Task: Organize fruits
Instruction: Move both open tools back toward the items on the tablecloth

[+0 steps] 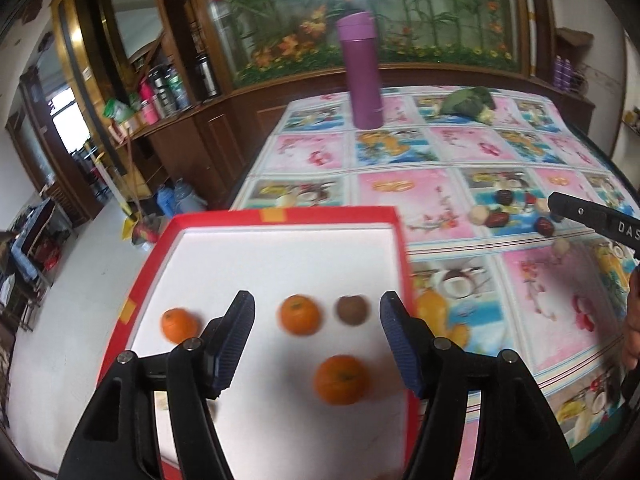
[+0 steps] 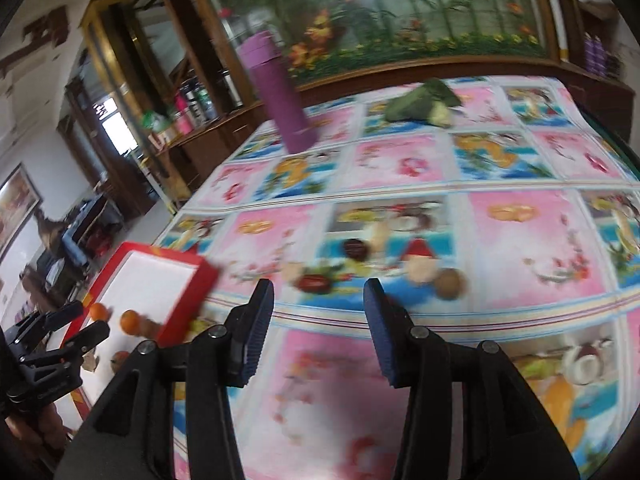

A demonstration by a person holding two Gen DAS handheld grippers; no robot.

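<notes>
Red-rimmed tray [image 1: 280, 214] at lower centre already holds 3 oranges [image 1: 300, 314] and 1 brown fruit [image 1: 351, 309]; several small fruits [image 2: 450, 283] remain on the tablecloth [image 2: 520, 248]. Left gripper [image 1: 318, 340] and right gripper [image 2: 318, 330] are both spread, empty.

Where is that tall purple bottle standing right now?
In the left wrist view, the purple bottle stands upright at the table's far end, left of a leafy green vegetable, far beyond the red tray.
</notes>
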